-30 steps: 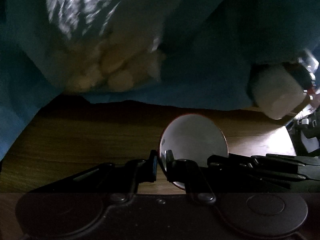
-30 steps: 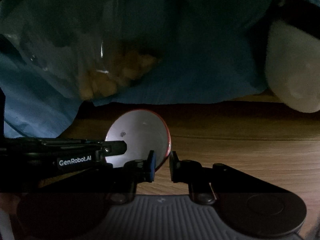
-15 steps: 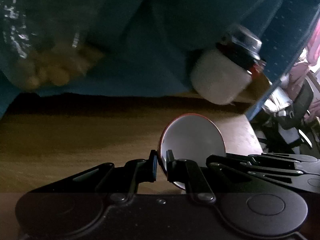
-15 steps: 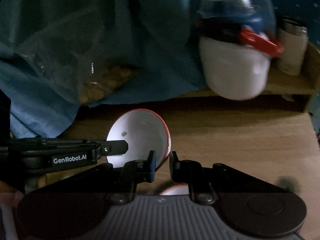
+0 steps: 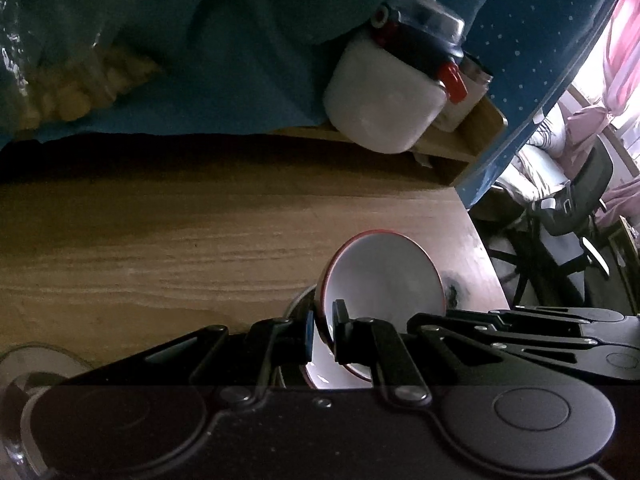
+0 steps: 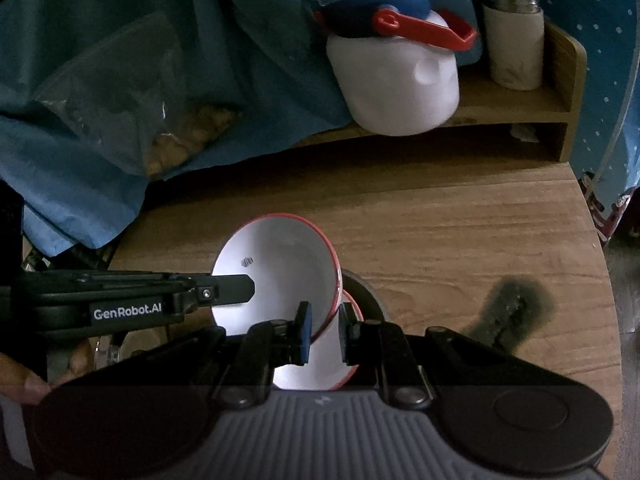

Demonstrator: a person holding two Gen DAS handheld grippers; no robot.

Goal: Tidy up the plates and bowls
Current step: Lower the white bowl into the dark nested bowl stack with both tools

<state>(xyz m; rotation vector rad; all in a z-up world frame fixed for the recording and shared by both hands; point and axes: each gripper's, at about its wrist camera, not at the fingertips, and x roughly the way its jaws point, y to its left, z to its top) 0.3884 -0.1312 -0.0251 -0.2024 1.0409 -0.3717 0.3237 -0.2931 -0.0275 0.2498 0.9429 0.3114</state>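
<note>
A white bowl with a red rim hangs tilted over the wooden table, gripped from both sides. My right gripper is shut on its near right rim. My left gripper reaches in from the left, shut on the opposite rim. The left wrist view shows the same bowl pinched in my left gripper, with my right gripper coming in from the right. Right below the held bowl lies a second red-rimmed white bowl on a grey dish.
A white jug with a blue lid and red handle and a white tumbler stand on a low wooden shelf at the back. Blue cloth and a plastic bag of food fill the back left. A dark stain marks the table's right side. A clear glass piece sits at lower left.
Both grippers have carried the bowl to the right along the table. The jug and shelf have come into view, and a second bowl on a grey dish now shows beneath.
</note>
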